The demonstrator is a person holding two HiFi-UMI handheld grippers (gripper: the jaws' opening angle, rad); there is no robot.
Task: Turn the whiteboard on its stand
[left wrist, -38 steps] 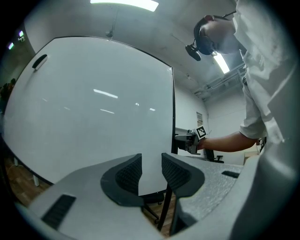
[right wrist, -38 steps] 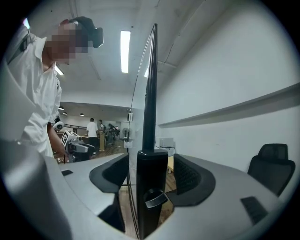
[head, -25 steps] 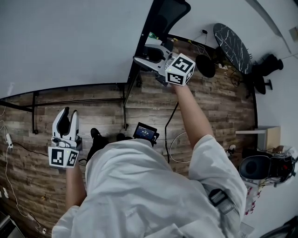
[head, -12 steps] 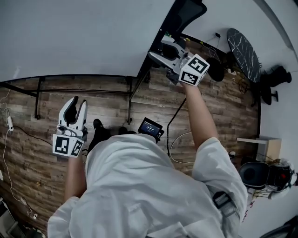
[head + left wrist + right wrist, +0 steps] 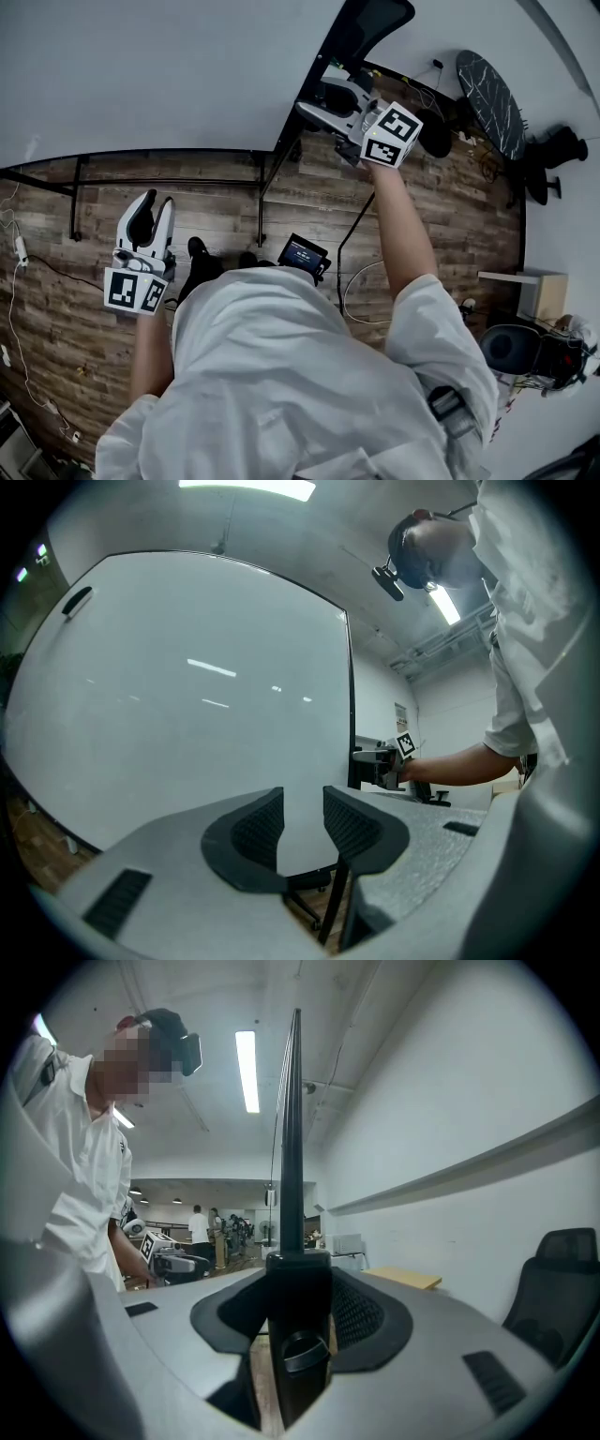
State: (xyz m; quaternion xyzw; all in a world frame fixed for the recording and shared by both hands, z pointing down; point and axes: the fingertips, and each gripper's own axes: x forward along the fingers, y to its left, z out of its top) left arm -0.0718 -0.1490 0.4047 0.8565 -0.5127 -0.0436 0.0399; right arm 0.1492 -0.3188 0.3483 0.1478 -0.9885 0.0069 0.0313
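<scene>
Right gripper view, right claw [image 5: 298,1290] clamping whiteboard [image 5: 292,1147] edge, left claw [image 5: 303,823] narrowly apart

the whiteboard [image 5: 187,686] has a smooth, glossy white face streaked with bright reflections; its edge frame [image 5: 293,1129] is matt black. the floor [image 5: 216,220] is grainy wood plank. the left gripper [image 5: 302,810] is speckled matt grey plastic with ribbed black pads [image 5: 258,829].

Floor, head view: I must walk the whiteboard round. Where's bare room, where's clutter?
Bare: the floor between the stand and the shoes. Crowded: right, by the cables and round table; a cord lies at far left.
</scene>
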